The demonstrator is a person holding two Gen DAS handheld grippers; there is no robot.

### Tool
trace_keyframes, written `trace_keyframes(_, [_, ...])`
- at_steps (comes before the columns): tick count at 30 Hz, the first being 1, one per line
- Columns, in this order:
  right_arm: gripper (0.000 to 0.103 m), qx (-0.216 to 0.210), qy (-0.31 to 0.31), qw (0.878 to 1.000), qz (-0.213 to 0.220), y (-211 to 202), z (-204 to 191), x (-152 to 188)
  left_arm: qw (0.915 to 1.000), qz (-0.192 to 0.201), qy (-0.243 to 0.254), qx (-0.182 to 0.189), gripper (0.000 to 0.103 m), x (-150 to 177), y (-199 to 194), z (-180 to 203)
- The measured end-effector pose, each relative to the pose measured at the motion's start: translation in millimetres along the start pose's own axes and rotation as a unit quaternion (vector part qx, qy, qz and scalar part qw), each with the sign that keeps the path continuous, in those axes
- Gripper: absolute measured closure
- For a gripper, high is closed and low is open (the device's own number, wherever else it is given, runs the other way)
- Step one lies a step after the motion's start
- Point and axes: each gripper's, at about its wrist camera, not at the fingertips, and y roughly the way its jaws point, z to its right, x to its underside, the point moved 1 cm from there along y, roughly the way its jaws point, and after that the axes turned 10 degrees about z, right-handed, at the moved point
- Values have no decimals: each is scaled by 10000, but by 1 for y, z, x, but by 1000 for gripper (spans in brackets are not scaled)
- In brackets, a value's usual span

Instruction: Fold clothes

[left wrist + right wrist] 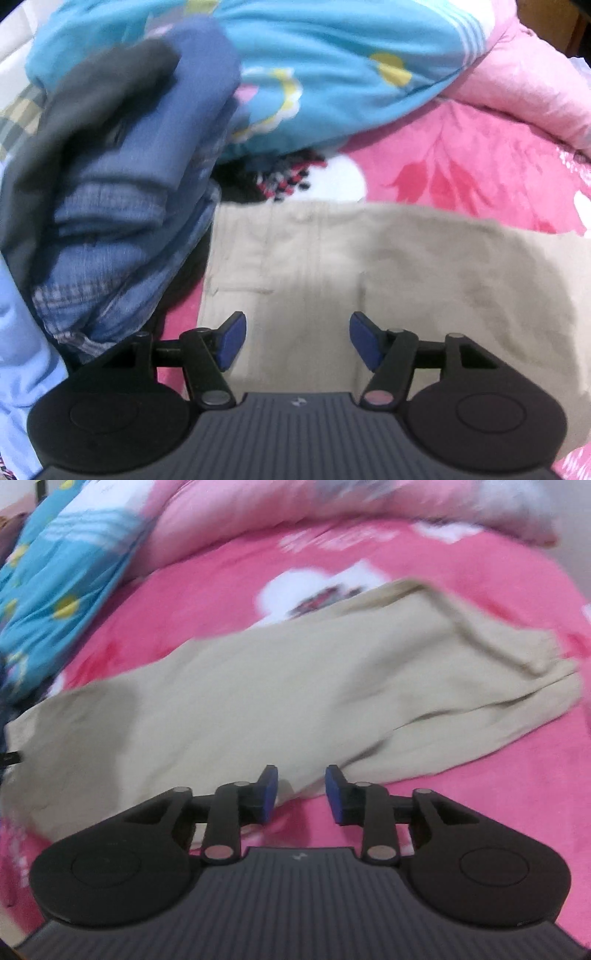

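Tan trousers (258,686) lie flat across the pink bedspread (461,812), waist at left, cuffs far right. Left gripper (297,341) hangs over the waist, right gripper (300,794) at the near hem; both jaws apart, empty. Pinch matching edges squarely to fold evenly.

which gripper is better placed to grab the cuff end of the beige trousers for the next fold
Right, probably. The right gripper is open at the near edge of the beige trousers with the cuffs in its view. The left gripper hovers over the waist end.
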Motion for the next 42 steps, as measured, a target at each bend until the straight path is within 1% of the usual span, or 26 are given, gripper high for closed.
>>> trace_keyframes(2, [67, 264, 130, 9996, 38, 1, 26, -4, 9999, 69, 77, 137, 40, -10, -4, 19])
trace_keyframes(4, [62, 542, 353, 9979, 58, 4, 53, -5, 9990, 84, 170, 410, 40, -20, -8, 46])
trace_keyframes(5, [62, 676, 496, 9965, 65, 5, 67, -6, 9983, 77, 199, 542, 40, -26, -10, 60])
trace_keyframes(6, [62, 794, 733, 9941, 61, 5, 84, -7, 9971, 36, 233, 719, 40, -25, -10, 77])
trace_keyframes(9, [62, 1053, 1604, 9814, 70, 7, 134, -9, 9910, -113, 305, 1296, 40, -14, -8, 134])
trace_keyframes(11, [62, 1162, 2126, 9702, 82, 10, 164, -11, 9850, -225, 378, 1670, 40, -7, -13, 176])
trace_keyframes(12, [62, 1219, 2278, 9660, 93, 10, 176, -12, 9809, -261, 457, 1872, 40, -2, -14, 199])
trace_keyframes(13, [62, 1271, 2323, 9642, 111, 11, 184, -15, 9763, -292, 542, 2075, 40, 4, -14, 223])
trace_keyframes(16, [62, 1270, 2048, 9704, 182, 15, 201, -29, 9573, -283, 1041, 2681, 40, 20, -21, 302])
trace_keyframes(17, [61, 1234, 1901, 9739, 144, 20, 205, -32, 9506, -268, 1231, 2836, 40, 24, -25, 326])
trace_keyframes(20, [60, 1079, 1417, 9840, 28, 34, 211, -40, 9259, -223, 1929, 3239, 40, 47, -32, 407])
trace_keyframes(22, [61, 902, 986, 9910, 8, 47, 208, -45, 9075, -124, 2388, 3454, 40, 61, -35, 457])
trace_keyframes(24, [61, 747, 672, 9949, -51, 59, 204, -48, 8904, 10, 2803, 3585, 40, 73, -38, 499])
trace_keyframes(25, [61, 771, 580, 9953, -109, 64, 204, -47, 8827, 86, 2989, 3625, 40, 77, -37, 517])
trace_keyframes(27, [60, 844, 409, 9953, -242, 73, 204, -45, 8717, 167, 3239, 3675, 40, 84, -34, 542])
trace_keyframes(29, [61, 1088, 384, 9921, -486, 80, 212, -34, 8633, 99, 3359, 3766, 40, 90, -30, 562])
trace_keyframes(30, [61, 1150, 527, 9903, -571, 78, 220, -27, 8605, 61, 3416, 3780, 40, 92, -25, 570])
trace_keyframes(33, [68, 1249, 862, 9856, -741, 71, 236, -9, 8502, 59, 3667, 3777, 40, 99, -13, 595])
trace_keyframes(34, [69, 1223, 886, 9858, -730, 67, 237, -8, 8480, 56, 3740, 3755, 40, 103, -7, 599])
trace_keyframes(35, [68, 1178, 929, 9862, -706, 63, 238, -6, 8470, 46, 3791, 3728, 40, 107, -10, 603])
trace_keyframes(39, [63, 950, 1285, 9863, -407, 48, 240, -16, 8453, 81, 3897, 3654, 39, 114, -6, 617])
trace_keyframes(42, [63, 1054, 1141, 9876, -242, 40, 239, -26, 8446, 48, 3872, 3699, 38, 115, -10, 618])
